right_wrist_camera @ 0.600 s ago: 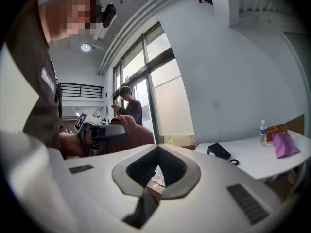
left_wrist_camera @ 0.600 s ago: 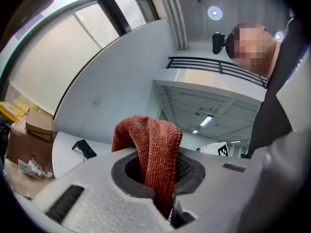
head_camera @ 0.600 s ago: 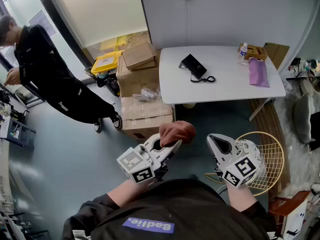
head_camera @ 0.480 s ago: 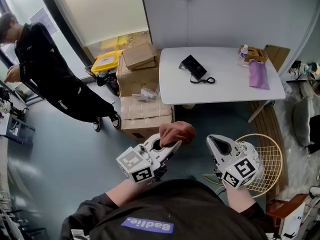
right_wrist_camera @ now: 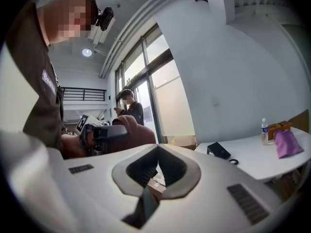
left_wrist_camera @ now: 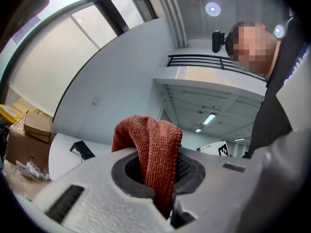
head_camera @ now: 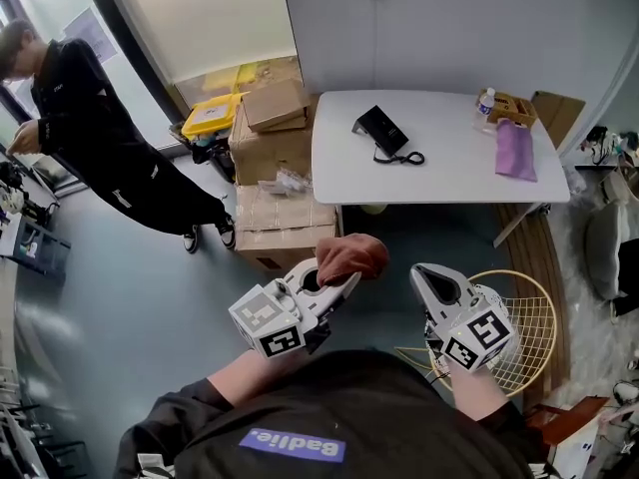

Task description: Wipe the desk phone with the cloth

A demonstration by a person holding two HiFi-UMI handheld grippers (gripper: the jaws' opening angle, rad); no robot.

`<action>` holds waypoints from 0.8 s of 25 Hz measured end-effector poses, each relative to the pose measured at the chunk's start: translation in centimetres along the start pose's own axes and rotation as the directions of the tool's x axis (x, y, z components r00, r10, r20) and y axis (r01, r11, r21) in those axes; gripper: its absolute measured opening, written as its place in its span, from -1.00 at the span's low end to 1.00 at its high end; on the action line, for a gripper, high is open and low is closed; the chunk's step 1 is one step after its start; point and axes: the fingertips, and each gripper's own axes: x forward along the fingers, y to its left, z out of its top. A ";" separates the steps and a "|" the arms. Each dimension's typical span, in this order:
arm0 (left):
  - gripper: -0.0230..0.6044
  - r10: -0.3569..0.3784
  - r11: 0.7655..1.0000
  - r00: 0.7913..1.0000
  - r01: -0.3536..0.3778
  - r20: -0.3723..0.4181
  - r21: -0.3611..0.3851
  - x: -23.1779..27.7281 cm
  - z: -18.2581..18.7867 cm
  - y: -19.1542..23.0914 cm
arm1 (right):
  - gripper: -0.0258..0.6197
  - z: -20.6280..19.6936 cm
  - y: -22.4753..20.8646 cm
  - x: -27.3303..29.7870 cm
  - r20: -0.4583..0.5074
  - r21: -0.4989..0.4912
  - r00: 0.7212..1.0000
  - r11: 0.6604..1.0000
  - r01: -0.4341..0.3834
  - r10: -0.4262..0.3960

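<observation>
Clamping a rust-red cloth between its jaws, the left gripper is held near the person's body. The left gripper view shows the fabric folded over and pinched down into the gap, with a loose hump standing above the jaw tips. Just to its right, the right gripper has its jaws drawn together at the tips with nothing between them.

Both tools are over open floor, well apart from the work. The desk phone lies on the far white table, toward the table's left end, with its dark cord curled just beside it. At the right end of the same table are a purple pouch and a small bottle. Cardboard boxes are stacked against the table's left side. A wire basket sits on the floor near the right gripper. Another person stands at the far left.

No wiping has begun, as I read it: the cloth is in hand and the step is the walk-up to the table. The next move calls for closing that gap, then lowering the cloth's loose hump onto the phone rather than the hard jaw tips. The free right gripper could steady the phone's body, since a light handset on a smooth top may slide under the rub. The cord is worth avoiding.
</observation>
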 end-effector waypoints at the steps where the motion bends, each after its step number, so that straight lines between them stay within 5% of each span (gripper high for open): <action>1: -0.81 0.004 1.000 1.000 -0.004 -0.002 0.003 0.4 -0.1 -0.1 | -0.83 0.1 -0.3 -0.1 0.002 0.005 1.000 1.000 -0.009 0.009; 11: -0.81 0.036 0.999 0.999 -0.035 -0.016 0.011 3.2 -1.4 -0.2 | -0.83 -0.4 -3.2 -0.6 -0.008 0.029 0.999 0.998 -0.051 0.051; 20: -0.81 0.033 0.999 0.999 -0.033 0.021 0.000 5.0 -0.2 5.2 | -0.83 -0.5 -6.3 3.6 -0.045 0.012 0.998 0.999 -0.042 0.042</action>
